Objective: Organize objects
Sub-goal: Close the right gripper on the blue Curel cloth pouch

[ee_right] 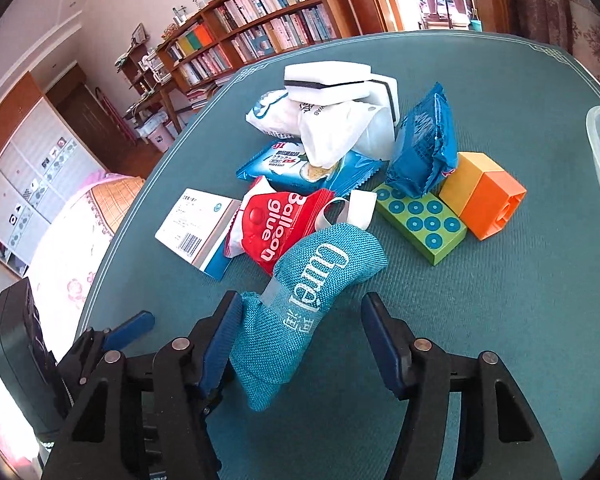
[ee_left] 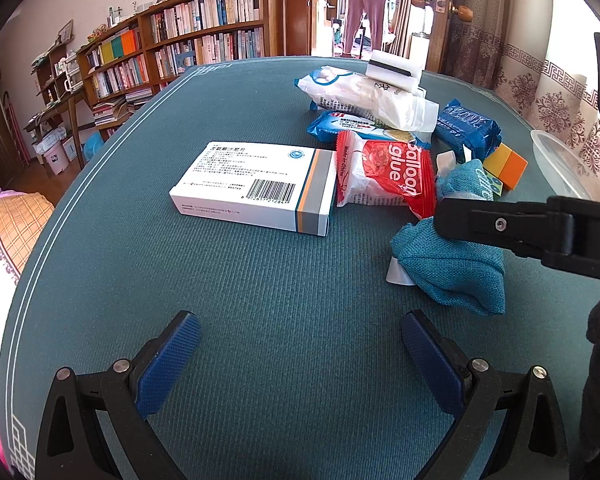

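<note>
Left tool (ee_left: pixel 300 354) spread wide over bare tabletop (ee_left: pixel 260 280), nothing between its fingers. Right tool (ee_right: pixel 300 336) straddles the teal pouch (ee_right: pixel 300 312); left pad touches, right looks clear, so apparently ungripped. Beyond: red packet (ee_right: pixel 276 220), white box (ee_left: pixel 256 186), building blocks (ee_right: pixel 452 208).

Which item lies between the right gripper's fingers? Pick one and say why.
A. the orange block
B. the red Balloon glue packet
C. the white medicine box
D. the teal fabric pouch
D. In the right wrist view the teal fabric pouch lies between the right gripper fingers, against the left finger with a gap to the other; the rest lie farther off.
</note>
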`<state>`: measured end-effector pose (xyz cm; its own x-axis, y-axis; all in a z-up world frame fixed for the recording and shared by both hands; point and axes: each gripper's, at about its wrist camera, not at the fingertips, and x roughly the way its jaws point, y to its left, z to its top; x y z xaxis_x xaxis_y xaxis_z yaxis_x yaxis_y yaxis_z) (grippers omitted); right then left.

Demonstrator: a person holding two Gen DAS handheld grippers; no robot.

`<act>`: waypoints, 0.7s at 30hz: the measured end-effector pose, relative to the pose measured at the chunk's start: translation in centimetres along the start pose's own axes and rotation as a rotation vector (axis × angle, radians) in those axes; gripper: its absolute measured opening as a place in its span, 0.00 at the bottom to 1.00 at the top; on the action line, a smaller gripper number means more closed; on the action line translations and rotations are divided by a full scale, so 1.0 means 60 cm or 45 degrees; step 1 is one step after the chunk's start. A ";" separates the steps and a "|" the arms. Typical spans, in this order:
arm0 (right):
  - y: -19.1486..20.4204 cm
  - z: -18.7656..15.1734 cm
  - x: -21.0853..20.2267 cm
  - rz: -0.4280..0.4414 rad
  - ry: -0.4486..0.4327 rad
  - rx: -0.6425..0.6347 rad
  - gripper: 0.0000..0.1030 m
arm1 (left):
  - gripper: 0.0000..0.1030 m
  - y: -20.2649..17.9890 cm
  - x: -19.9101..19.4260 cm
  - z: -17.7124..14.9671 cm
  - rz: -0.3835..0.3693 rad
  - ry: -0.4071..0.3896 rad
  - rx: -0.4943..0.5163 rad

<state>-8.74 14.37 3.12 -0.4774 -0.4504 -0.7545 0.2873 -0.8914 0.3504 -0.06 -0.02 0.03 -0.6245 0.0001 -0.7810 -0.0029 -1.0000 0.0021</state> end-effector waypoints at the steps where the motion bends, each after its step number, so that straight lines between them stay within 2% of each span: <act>1: 0.002 0.002 0.002 0.001 0.001 -0.001 0.60 | 1.00 0.000 0.000 0.000 0.000 0.000 0.000; 10: -0.002 0.010 0.021 0.093 0.040 0.074 0.60 | 1.00 0.000 0.000 0.000 -0.001 0.000 0.000; 13: 0.000 0.011 0.025 0.082 0.031 0.066 0.59 | 1.00 0.000 0.000 0.000 -0.001 0.000 0.000; 15: 0.002 0.008 0.020 0.051 0.024 0.044 0.53 | 1.00 0.000 0.000 0.000 -0.001 0.000 -0.001; 21: -0.018 0.001 -0.009 0.053 -0.006 0.062 0.41 | 1.00 -0.006 -0.005 -0.003 -0.023 -0.007 -0.002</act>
<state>-8.81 15.59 3.19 -0.4700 -0.4870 -0.7361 0.2663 -0.8734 0.4078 0.25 0.33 0.14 -0.6287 0.0183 -0.7774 -0.0130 -0.9998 -0.0131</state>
